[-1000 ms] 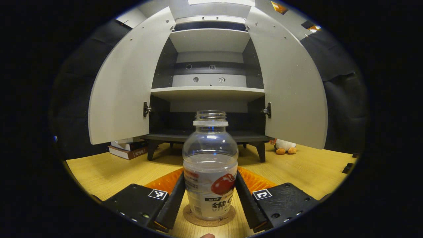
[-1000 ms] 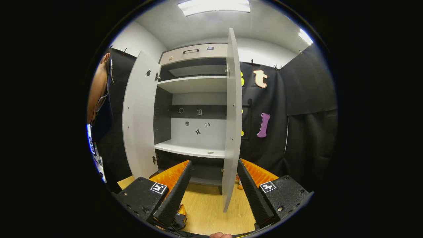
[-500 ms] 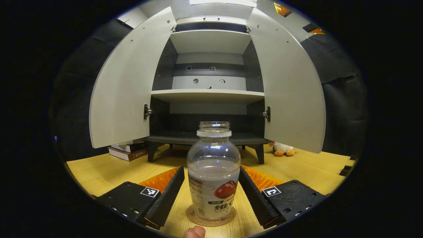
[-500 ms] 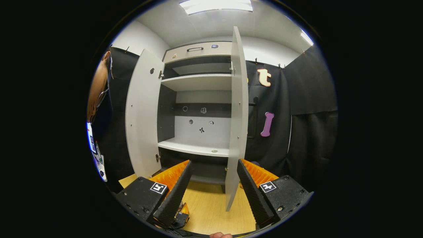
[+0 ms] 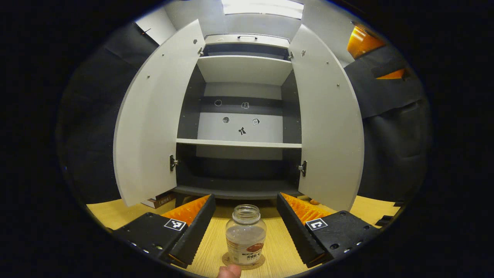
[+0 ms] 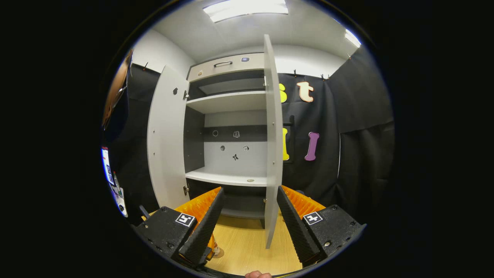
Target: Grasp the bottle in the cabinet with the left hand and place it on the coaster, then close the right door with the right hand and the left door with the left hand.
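A: Where is the bottle (image 5: pixel 245 234) sitting?

B: It is standing upright and uncapped on the coaster (image 5: pixel 244 262), on the tabletop (image 5: pixel 278 251) in front of the cabinet (image 5: pixel 239 116). The left claw (image 5: pixel 244 227) is hanging open with a finger on either side, neither touching it, so I am judging the placing step done.

A: And the doors?

B: Both are standing open. The right claw (image 6: pixel 250 220) is also gaping open, empty, with the right door (image 6: pixel 271 154) edge-on between its fingers, likely lining up to push it shut. The left door (image 6: pixel 166 139) is waiting for later.

A: Anything unclear?

B: The coaster's near rim is being cut off, and the small marks on the cabinet's back panel are too tiny to make out.
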`<state>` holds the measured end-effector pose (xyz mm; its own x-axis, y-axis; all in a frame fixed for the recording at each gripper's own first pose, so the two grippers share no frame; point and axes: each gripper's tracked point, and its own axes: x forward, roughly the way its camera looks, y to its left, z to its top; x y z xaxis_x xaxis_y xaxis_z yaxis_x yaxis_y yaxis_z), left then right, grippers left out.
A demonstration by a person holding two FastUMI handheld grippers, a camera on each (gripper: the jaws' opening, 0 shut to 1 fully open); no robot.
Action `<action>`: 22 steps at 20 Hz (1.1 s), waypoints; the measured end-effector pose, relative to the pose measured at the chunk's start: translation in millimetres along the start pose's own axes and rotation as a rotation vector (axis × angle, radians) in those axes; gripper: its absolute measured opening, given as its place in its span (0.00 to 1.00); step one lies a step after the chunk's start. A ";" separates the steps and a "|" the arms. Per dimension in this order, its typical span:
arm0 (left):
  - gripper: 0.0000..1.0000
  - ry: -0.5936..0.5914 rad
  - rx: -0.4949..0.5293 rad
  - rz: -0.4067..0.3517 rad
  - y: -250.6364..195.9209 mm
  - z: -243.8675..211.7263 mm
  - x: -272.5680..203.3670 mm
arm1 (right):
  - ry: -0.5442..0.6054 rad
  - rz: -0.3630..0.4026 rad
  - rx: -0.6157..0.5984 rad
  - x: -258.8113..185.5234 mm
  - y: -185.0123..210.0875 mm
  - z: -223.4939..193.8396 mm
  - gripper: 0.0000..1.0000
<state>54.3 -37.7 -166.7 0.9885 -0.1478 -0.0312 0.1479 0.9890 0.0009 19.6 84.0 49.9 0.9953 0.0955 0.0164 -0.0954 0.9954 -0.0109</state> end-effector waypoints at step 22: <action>0.96 -0.034 0.014 -0.047 17.4 161.6 -17.1 | -0.198 -0.122 0.076 4.0 -54.8 4.4 0.84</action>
<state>44.9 -18.8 -4.7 0.9810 -0.1941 0.0027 0.1940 0.9809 0.0142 28.7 29.9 55.0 0.9774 -0.0330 0.2088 0.0168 0.9968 0.0788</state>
